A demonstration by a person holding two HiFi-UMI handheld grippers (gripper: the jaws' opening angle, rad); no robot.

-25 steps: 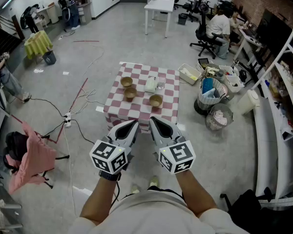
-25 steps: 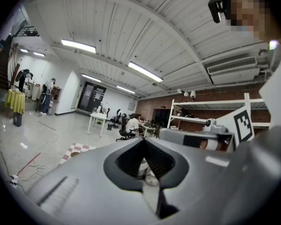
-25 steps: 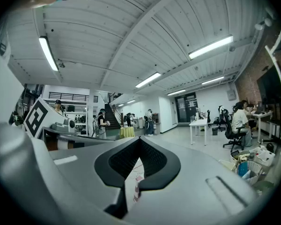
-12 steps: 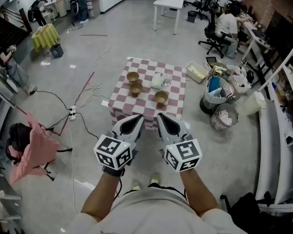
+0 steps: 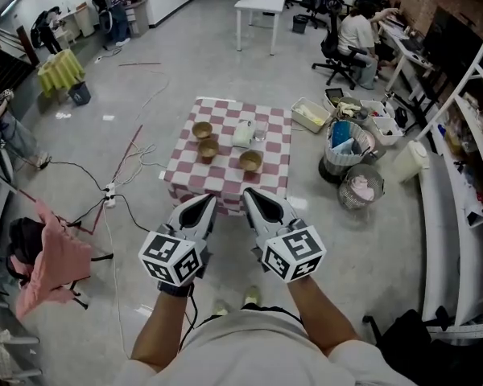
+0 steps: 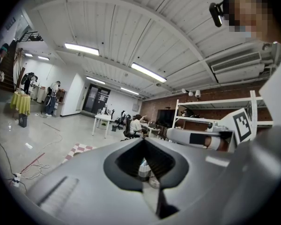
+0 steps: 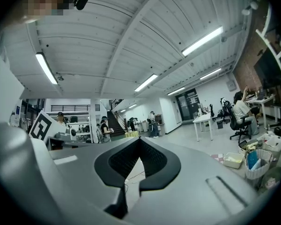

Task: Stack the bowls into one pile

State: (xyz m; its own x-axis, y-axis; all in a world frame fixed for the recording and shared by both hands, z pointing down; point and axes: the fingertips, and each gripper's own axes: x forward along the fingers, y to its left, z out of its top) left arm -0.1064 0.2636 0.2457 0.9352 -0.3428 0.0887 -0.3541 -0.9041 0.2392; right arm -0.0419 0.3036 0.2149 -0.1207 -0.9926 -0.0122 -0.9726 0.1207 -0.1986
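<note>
Three bowls (image 5: 208, 149): unstacked on the checked table (image 5: 225, 180); two close together on the left, one apart on the right.
Left gripper (image 5: 209, 200): jaws pressed together, empty, well short of the table.
Right gripper (image 5: 248, 195): jaws pressed together, empty, just beside the left.
White container (image 5: 243, 134): behind the right bowl.

Left gripper (image 5: 208, 202) and right gripper (image 5: 250, 195) held side by side, jaws closed, empty
</note>
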